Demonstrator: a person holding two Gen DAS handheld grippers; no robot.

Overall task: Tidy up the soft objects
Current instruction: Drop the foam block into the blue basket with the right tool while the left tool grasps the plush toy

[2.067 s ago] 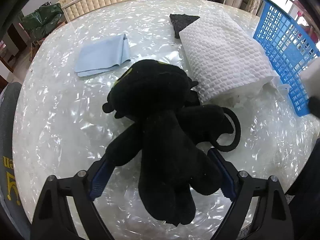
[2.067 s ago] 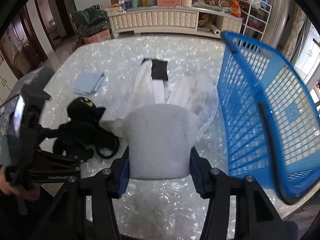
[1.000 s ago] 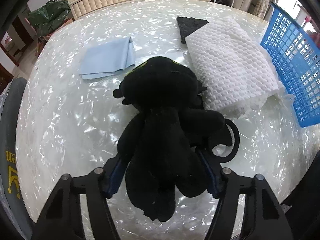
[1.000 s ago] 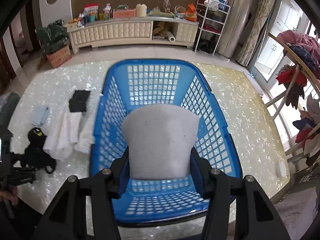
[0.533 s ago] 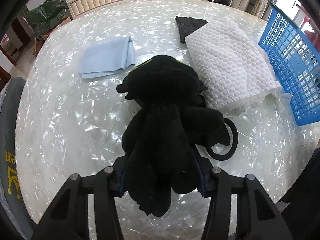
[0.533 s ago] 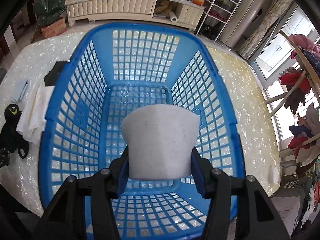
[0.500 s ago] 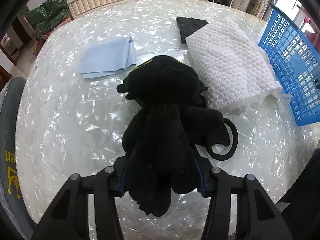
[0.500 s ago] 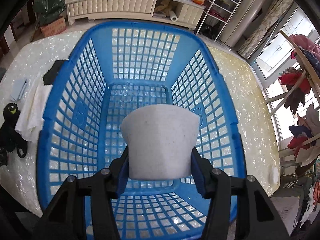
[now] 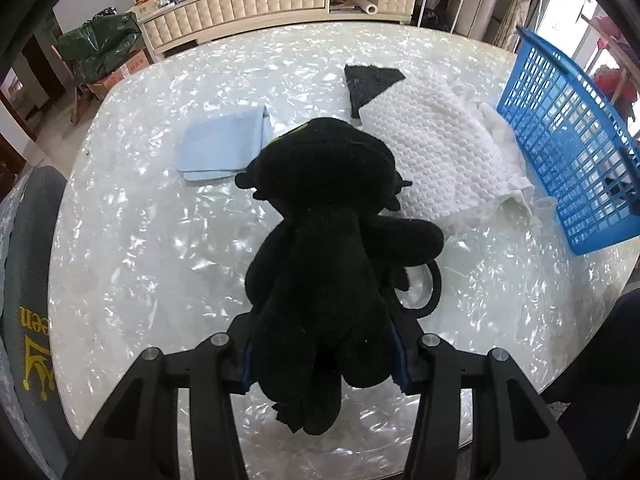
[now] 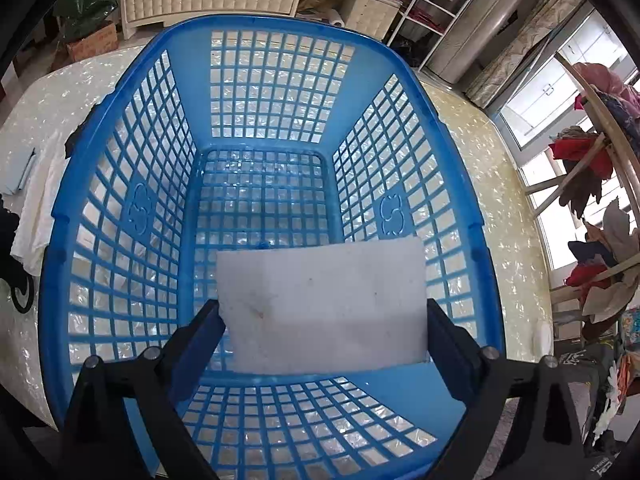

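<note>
Here the left gripper (image 9: 322,354) pinches the lower body of a black plush toy (image 9: 326,248), its blue-lined fingers (image 9: 245,360) pressed into the fur on both sides; the toy's head points toward twelve o'clock and its thin looped tail (image 9: 430,292) curls out at three o'clock. At nine o'clock a grey chair back (image 9: 28,300) carries yellow lettering, of which only "een" and a crown mark can be read.

Beyond the toy, on the glossy pearl-flecked table (image 9: 152,248), a folded pale blue cloth (image 9: 222,146) lies at eleven o'clock, a white waffle-textured towel (image 9: 436,156) at one o'clock with a dark rough-surfaced patch (image 9: 370,82) at its far end, and the blue lattice basket (image 9: 568,152) at two o'clock.

The right gripper (image 10: 324,334) hangs over that basket (image 10: 256,96), its jaws opening, and a flat white rectangular sponge (image 10: 324,304) lies between them above the basket floor; whether the pads touch its edges cannot be told. A moulded emblem (image 10: 390,208) marks each long wall. A rack of clothes (image 10: 592,160) stands at three o'clock.
</note>
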